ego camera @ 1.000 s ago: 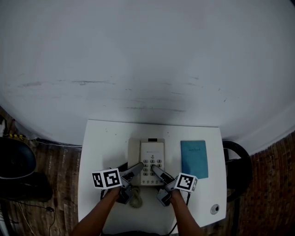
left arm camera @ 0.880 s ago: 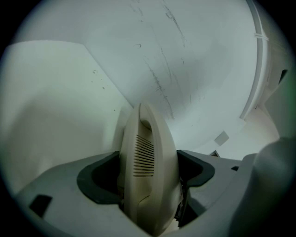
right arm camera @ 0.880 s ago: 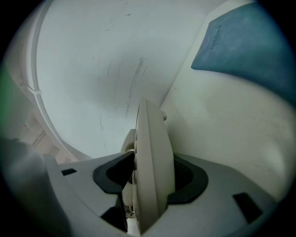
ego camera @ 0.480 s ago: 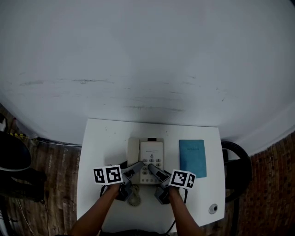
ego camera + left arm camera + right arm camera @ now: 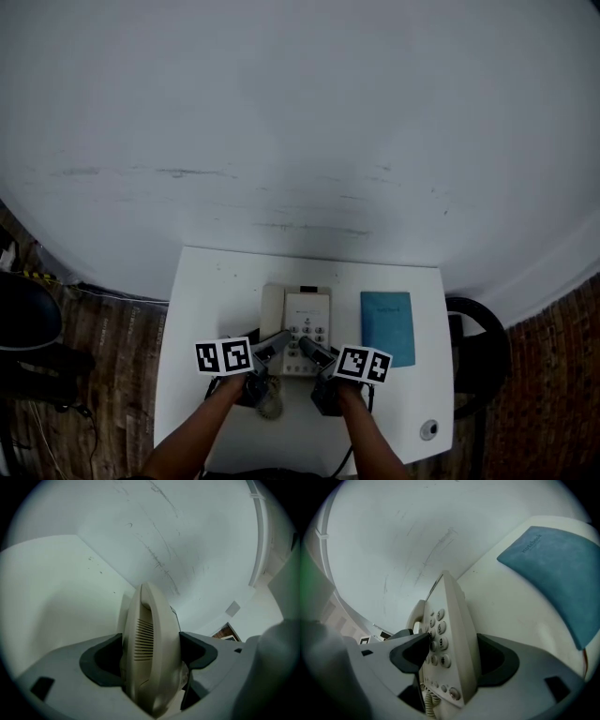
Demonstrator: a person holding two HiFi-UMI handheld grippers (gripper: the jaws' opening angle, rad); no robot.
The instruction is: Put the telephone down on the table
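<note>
Beige plastic push-button telephone (image 5: 307,312) apparently down on white table (image 5: 206,300), lower centre. Left tool (image 5: 279,339) clamps handset (image 5: 152,644). Right tool (image 5: 307,347), jaws just opening, straddles base. Release remains.

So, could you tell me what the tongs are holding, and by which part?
The left tongs clamp the telephone's handset at its slotted end. The right tongs have just been opening and hold nothing, though the keypad base stands between them.

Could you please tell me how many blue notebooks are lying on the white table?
1: the blue rectangular notebook lies flat on the white table, right of the beige push-button telephone and apart from it. The arms hide some of the table's near part.
</note>
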